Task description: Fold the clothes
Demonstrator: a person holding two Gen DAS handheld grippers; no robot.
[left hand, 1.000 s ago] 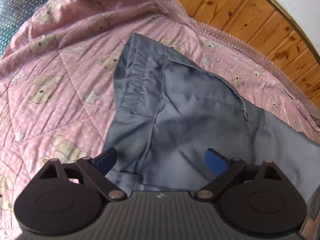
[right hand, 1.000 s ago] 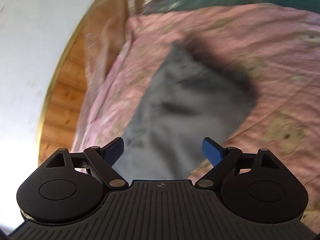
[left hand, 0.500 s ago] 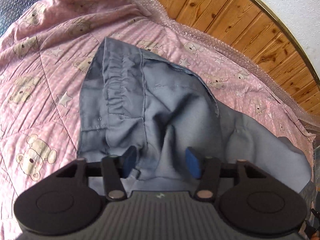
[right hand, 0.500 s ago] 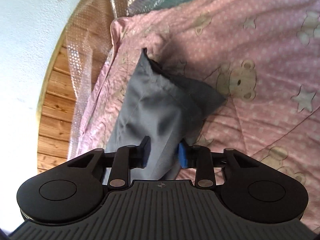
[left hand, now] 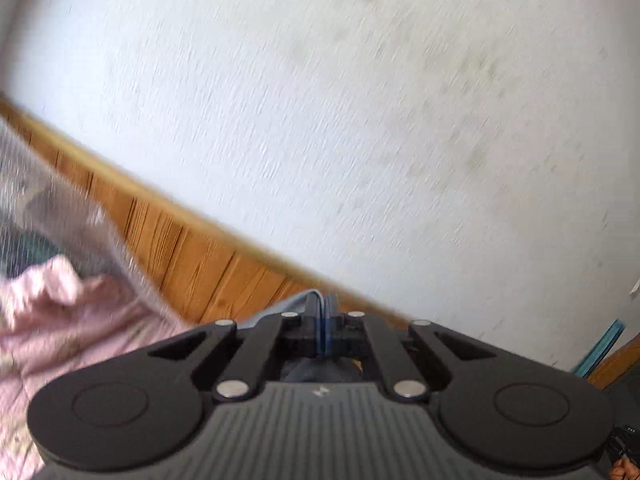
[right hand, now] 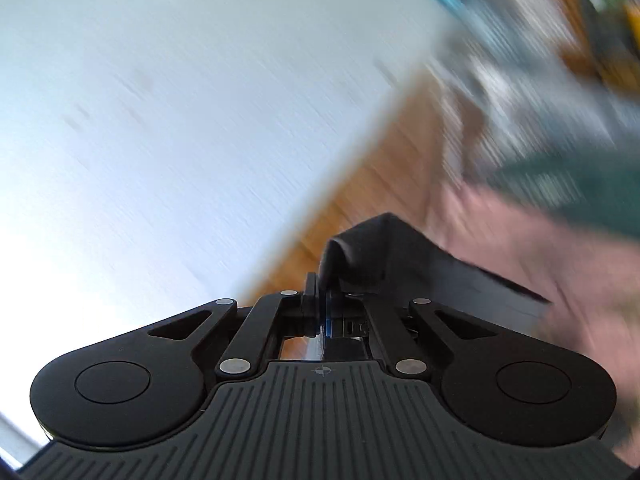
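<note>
My left gripper point(left hand: 322, 320) is shut on the grey-blue garment point(left hand: 280, 310); only a small strip of the cloth shows beside the closed jaws, and a bit hangs below them. My right gripper point(right hand: 323, 304) is shut on another part of the same garment point(right hand: 400, 256), which bulges up over the jaws and trails off to the right as a dark fold. Both grippers are lifted and tilted up toward the wall, and both views are blurred by motion. Most of the garment is hidden.
The pink teddy-bear quilt point(left hand: 68, 328) lies at lower left in the left wrist view and at right in the right wrist view point(right hand: 540, 248). Wooden panelling point(left hand: 192, 256) and a white wall point(left hand: 360, 120) stand behind. Bubble wrap point(left hand: 48, 208) edges the bed.
Both grippers closed fully on the garment and swung up off the bed, so the views now face the wall instead of the quilt.
</note>
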